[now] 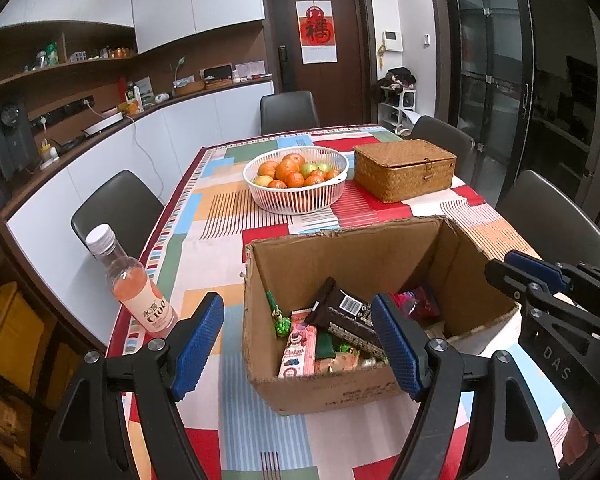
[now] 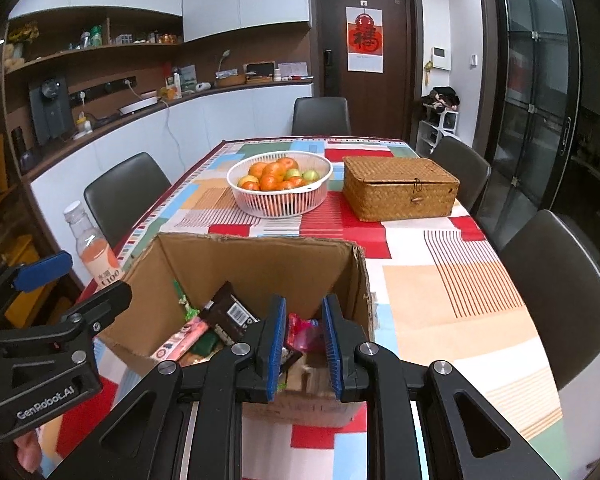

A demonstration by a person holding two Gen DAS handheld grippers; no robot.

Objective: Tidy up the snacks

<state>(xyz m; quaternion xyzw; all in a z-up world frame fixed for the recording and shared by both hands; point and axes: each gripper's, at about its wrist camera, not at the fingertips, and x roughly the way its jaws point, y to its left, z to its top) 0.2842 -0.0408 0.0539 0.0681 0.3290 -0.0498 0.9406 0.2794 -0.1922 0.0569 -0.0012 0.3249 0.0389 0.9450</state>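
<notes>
Left wrist view shows the left tongs (image 1: 298,346) spread wide and grasping nothing, poised over the near-left rim of the cardboard box (image 1: 332,388). Right tongs (image 2: 302,344) stand narrowly parted, also gripping nothing, above the box's near-right corner. Inside lie the snacks: a dark bar wrapper (image 1: 346,318), a pink packet (image 1: 298,350) and a red-pink bag (image 2: 304,330). A juice bottle (image 1: 134,284) stands left of the box on the counter (image 1: 216,248). Beyond sit 1 fruit basket (image 1: 296,180) and 1 closed wicker box (image 1: 404,168). Whether the snacks are being packed in or taken out, I cannot judge; any next grasp calls for descending past the rim.
</notes>
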